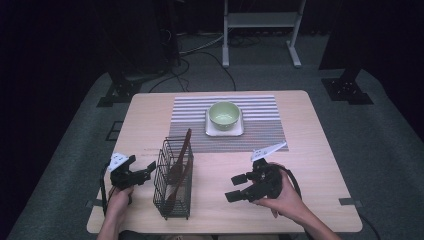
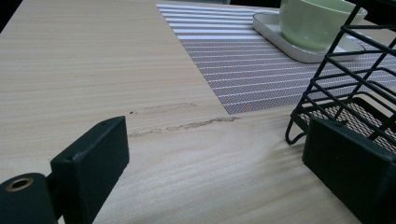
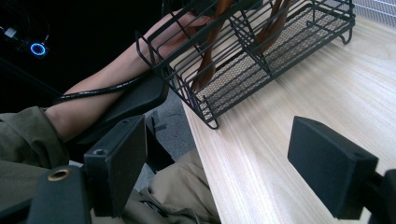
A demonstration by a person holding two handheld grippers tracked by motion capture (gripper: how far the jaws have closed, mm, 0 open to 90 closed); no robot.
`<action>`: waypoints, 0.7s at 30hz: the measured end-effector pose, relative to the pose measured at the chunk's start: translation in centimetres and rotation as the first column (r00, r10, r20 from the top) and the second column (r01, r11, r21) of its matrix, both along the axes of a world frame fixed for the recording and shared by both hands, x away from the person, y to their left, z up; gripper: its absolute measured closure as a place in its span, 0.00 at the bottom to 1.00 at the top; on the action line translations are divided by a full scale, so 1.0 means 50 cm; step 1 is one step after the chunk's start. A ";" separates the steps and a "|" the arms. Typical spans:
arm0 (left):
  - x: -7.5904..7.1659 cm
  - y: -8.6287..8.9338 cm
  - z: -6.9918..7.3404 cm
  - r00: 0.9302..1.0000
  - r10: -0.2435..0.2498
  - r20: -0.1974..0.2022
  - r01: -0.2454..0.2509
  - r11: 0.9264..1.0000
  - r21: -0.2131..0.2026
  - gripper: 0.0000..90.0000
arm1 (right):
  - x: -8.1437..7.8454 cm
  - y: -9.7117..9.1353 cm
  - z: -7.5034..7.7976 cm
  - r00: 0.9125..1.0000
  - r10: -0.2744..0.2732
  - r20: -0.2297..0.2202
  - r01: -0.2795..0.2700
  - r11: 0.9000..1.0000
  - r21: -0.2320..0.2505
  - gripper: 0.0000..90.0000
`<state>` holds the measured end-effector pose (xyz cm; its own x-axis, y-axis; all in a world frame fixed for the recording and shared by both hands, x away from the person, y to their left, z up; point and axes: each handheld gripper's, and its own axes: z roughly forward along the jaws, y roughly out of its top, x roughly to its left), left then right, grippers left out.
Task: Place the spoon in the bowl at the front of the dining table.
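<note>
In the high view, the left gripper (image 1: pixel 145 172) is sitting at lower left with its fingers released, just beside the wire rack (image 1: pixel 173 180), which is standing at lower centre and holding brown utensils (image 1: pixel 180 160); the right gripper (image 1: pixel 239 187), also released, is hovering at lower right, apart from the rack. In the left gripper view, the rack (image 2: pixel 345 88) is filling the right edge, one finger (image 2: pixel 348 163) nearly touching its base, the green bowl (image 2: pixel 317 21) sitting at upper right. In the right gripper view, the rack (image 3: pixel 252 56) is standing near the surface's (image 3: pixel 299 93) edge; a careless nudge could be tipping it off.
</note>
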<state>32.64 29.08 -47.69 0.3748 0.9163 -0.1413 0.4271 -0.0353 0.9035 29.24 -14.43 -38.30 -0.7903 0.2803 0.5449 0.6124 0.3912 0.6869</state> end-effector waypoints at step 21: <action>0.000 0.000 0.000 1.000 0.000 0.000 0.000 1.000 -0.001 0.07 | 0.029 0.047 0.033 0.999 0.012 -0.033 -0.013 0.999 -0.048 0.20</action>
